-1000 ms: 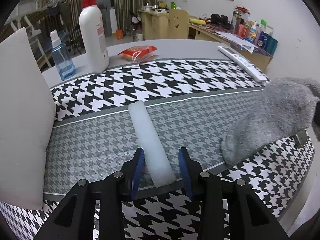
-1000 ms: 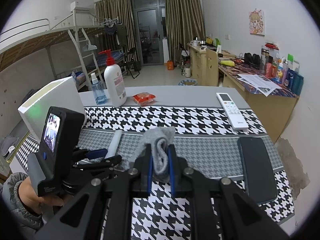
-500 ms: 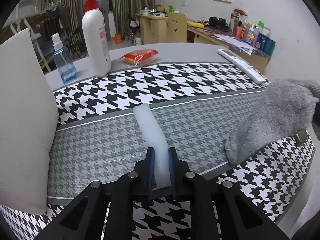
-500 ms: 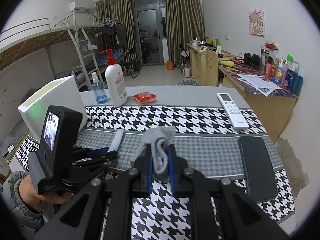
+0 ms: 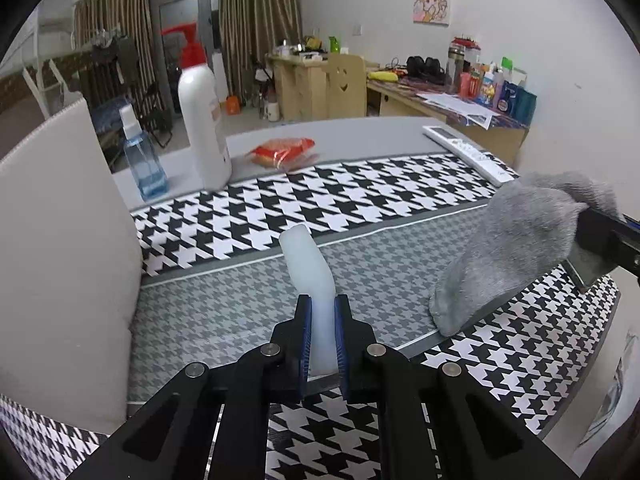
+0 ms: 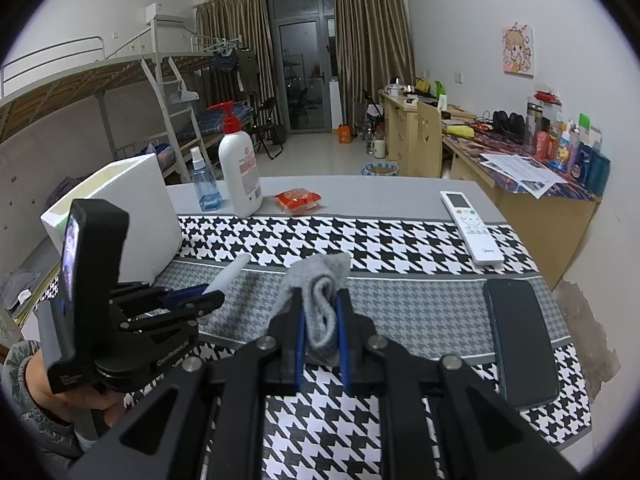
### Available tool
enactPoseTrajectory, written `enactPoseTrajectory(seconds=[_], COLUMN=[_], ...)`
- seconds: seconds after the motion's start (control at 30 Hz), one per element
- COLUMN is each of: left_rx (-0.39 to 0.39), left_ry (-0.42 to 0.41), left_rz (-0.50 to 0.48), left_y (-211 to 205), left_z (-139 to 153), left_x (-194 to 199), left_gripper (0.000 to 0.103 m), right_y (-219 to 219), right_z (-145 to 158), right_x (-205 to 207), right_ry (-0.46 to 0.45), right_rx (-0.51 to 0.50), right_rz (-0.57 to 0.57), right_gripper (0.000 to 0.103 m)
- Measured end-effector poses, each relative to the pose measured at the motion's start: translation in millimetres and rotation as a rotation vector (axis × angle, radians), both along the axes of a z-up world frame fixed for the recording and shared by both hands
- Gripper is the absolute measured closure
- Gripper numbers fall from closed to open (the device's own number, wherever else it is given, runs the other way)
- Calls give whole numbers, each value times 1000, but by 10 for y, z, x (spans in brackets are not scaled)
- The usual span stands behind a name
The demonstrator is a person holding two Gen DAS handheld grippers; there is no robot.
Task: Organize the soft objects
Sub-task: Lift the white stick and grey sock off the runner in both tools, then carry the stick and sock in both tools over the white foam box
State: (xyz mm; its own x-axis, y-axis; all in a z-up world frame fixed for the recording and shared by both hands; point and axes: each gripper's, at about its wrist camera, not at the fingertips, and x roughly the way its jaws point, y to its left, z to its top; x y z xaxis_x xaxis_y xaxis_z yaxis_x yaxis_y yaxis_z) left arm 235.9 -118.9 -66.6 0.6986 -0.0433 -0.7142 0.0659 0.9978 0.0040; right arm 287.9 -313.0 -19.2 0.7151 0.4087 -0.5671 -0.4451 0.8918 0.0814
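My left gripper [image 5: 321,334] is shut on a white foam stick [image 5: 308,272] and holds its far end raised off the houndstooth cloth; the stick also shows in the right wrist view [image 6: 230,274]. My right gripper [image 6: 320,322] is shut on a grey sock [image 6: 318,280] that hangs above the cloth. The sock also shows at the right of the left wrist view [image 5: 516,248], its toe touching the cloth. A white foam box [image 6: 120,208] stands at the table's left, open at the top, close beside the left gripper [image 6: 192,298].
At the back stand a white pump bottle [image 6: 240,168], a blue spray bottle [image 6: 204,184] and a red packet [image 6: 298,200]. A white remote [image 6: 472,226] and a dark phone [image 6: 520,332] lie at the right. The table's edge is near on the right.
My left gripper closed on the foam stick and lifted it off the cloth, tilting its far end upward. The right gripper kept holding the sock with little movement.
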Motion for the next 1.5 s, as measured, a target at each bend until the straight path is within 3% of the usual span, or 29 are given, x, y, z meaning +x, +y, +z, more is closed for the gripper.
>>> enactPoseTrajectory(seconds=[0.47,1.5], left_rx=[32,26], left_ry=[-112,-248], left_rz=[-11,-29], left_y=[67,387], left_z=[343,856], left_x=[-235,-519], left_gripper=[91,91], right_y=[90,456], right_z=[120,419], right_x=[-29,-120], right_ry=[-34,-123], right_rx=[17,53], right_rz=[15,68], right_gripper=[86,86])
